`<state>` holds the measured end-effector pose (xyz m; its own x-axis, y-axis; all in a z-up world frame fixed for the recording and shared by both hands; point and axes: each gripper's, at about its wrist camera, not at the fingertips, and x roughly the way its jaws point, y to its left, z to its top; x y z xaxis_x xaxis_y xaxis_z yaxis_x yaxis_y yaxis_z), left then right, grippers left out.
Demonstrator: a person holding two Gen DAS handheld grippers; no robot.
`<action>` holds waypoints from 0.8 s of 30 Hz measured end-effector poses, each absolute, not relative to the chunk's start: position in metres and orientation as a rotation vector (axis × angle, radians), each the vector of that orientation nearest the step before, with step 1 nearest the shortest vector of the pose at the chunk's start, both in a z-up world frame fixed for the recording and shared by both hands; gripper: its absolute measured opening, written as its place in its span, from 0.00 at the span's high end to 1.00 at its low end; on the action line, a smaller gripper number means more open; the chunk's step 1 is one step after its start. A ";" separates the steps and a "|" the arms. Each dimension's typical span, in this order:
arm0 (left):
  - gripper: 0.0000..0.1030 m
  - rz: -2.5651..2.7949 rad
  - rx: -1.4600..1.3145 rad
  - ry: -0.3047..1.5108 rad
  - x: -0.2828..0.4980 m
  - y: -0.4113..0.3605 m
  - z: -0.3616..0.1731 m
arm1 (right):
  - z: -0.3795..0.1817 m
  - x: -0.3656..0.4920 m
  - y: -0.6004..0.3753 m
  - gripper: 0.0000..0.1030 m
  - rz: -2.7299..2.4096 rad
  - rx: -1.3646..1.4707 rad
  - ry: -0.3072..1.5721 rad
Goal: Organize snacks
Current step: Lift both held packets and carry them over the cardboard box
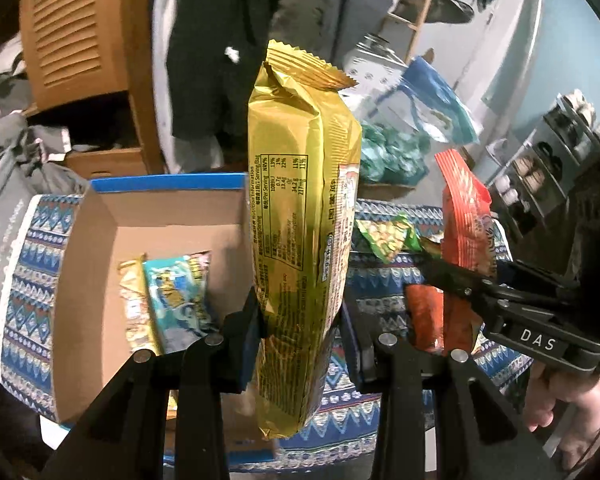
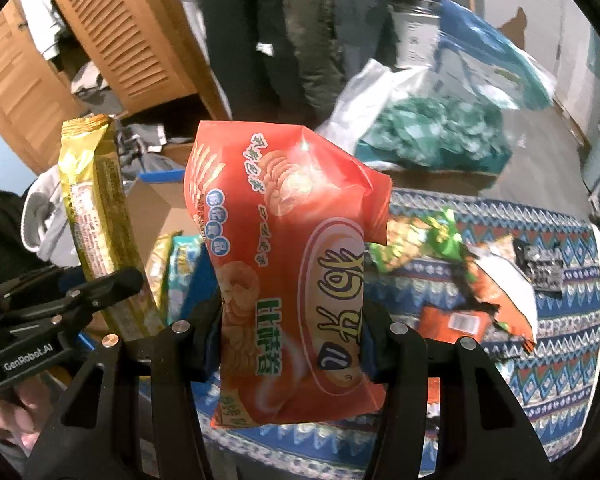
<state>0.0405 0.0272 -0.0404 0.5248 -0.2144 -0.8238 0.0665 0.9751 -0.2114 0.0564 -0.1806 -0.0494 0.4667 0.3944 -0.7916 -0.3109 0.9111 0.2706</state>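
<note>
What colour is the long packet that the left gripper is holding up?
The long packet is shiny gold with small dark print, clearest in the left wrist view.

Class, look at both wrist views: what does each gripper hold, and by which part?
The left gripper pinches the gold packet across its lower part. The right gripper clamps the orange snack bag across its lower half, by its side edges.

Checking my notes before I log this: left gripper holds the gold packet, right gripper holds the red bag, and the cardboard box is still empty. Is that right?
Not quite. The box is not empty: the left wrist view shows a teal packet and another snack lying in it. The rest stands: the left gripper holds the gold packet, and the right gripper holds the red bag.
</note>
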 end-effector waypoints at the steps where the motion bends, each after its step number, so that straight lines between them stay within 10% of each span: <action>1: 0.65 -0.162 -0.171 1.003 0.039 0.033 -0.040 | -0.048 0.058 -0.175 0.49 0.443 0.089 0.995; 24: 0.65 0.036 -0.250 1.041 0.031 0.134 -0.079 | -0.068 0.080 -0.028 0.49 0.614 -0.009 1.071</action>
<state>0.0313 0.1344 -0.0792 0.5071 -0.0891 -0.8573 -0.1477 0.9709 -0.1883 0.0801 -0.0285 -0.0679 0.3301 0.4652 -0.8214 -0.4739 0.8342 0.2820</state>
